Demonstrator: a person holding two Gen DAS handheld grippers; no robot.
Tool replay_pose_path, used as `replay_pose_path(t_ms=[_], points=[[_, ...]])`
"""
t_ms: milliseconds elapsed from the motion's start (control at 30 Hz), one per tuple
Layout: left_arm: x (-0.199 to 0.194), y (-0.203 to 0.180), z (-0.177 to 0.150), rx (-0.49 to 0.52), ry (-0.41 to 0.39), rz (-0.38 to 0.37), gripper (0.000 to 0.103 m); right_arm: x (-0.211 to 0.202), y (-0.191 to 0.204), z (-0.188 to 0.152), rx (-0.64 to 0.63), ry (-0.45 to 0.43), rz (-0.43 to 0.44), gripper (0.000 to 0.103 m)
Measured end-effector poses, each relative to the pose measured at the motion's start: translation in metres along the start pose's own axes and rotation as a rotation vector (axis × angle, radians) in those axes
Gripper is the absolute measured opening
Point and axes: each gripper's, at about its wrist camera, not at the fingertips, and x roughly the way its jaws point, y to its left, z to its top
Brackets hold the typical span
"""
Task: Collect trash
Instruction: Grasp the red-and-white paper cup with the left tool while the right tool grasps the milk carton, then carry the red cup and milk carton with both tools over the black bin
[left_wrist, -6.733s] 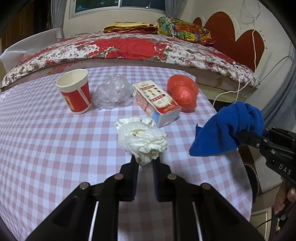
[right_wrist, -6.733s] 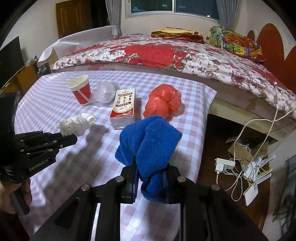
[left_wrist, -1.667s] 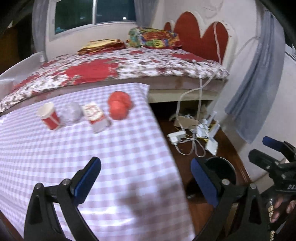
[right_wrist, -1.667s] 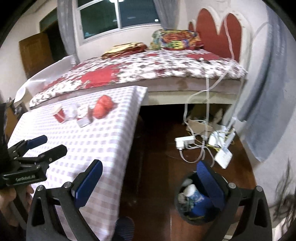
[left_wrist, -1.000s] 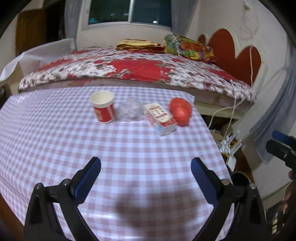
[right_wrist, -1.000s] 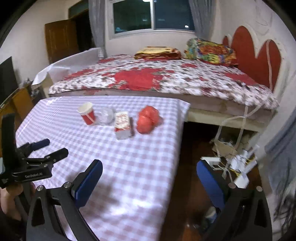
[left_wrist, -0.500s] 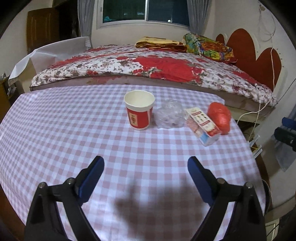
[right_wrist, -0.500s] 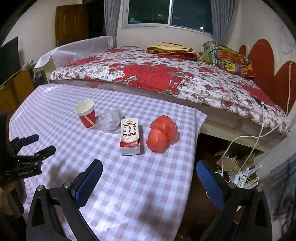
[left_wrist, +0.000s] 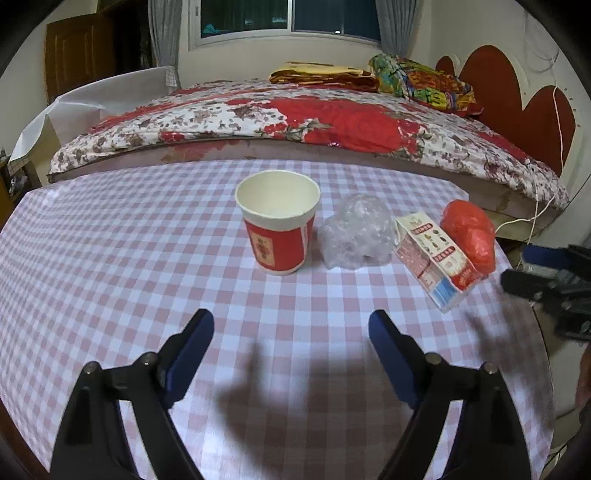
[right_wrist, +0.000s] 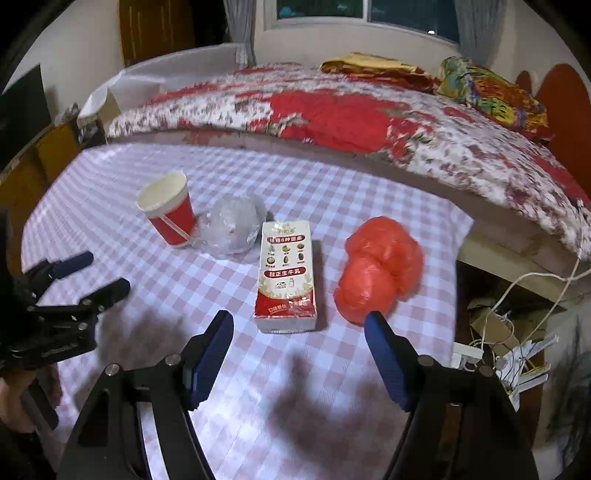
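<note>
Pink-and-white checked cloth covers the table (left_wrist: 110, 258) in the left wrist view. On it, in a row from left to right: an upright red paper cup (left_wrist: 277, 227) with a white rim, a crumpled clear plastic bag (left_wrist: 356, 232) just beside it, a carton (left_wrist: 437, 260) lying flat, and a bunched red plastic bag (left_wrist: 469, 234) against the carton's far side. The left gripper (left_wrist: 291, 334) points at the cup; its jaws have just been closing, remain apart, and hold nothing. The right gripper (left_wrist: 535, 269) shows blurred at the right edge.

The right wrist view alone shows the floor right of the table with a tangle of white cables (right_wrist: 517, 354), and the carton's printed top face. The right gripper (right_wrist: 299, 330) points at the carton's near end; its jaws have just been closing, stand apart, and are empty. A floral quilt covers the bed (right_wrist: 332, 110) behind.
</note>
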Motion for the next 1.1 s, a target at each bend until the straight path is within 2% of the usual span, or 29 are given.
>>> replay_pose_path(t_ms=[167, 533, 633, 733, 767, 833, 900, 1100], points=[[0.022, 0.002, 0.011, -0.026, 0.008, -0.005, 0.085, 0.035, 0.002, 0.009, -0.005, 0.046, 0.009, 0.075], [0.063, 0.012, 0.041, -0.058, -0.006, 0.011, 0.085, 0.077, 0.008, 0.023, -0.029, 0.086, 0.001, 0.075], [0.073, 0.014, 0.046, -0.058, -0.001, 0.015, 0.084, 0.086, 0.007, 0.026, -0.031, 0.098, 0.007, 0.065], [0.080, 0.017, 0.048, -0.066, 0.002, 0.006, 0.079, 0.095, 0.007, 0.029, -0.027, 0.109, 0.014, 0.053], [0.081, 0.017, 0.049, -0.067, -0.001, 0.004, 0.076, 0.095, 0.007, 0.029, -0.027, 0.106, 0.013, 0.052], [0.085, 0.020, 0.051, -0.069, 0.007, -0.011, 0.060, 0.096, 0.007, 0.030, -0.023, 0.103, 0.020, 0.052], [0.082, 0.021, 0.052, -0.058, -0.003, 0.012, 0.058, 0.091, 0.009, 0.030, -0.022, 0.089, 0.025, 0.052], [0.055, 0.021, 0.038, -0.019, -0.015, -0.002, 0.058, 0.063, 0.011, 0.028, -0.014, 0.045, 0.030, 0.052]])
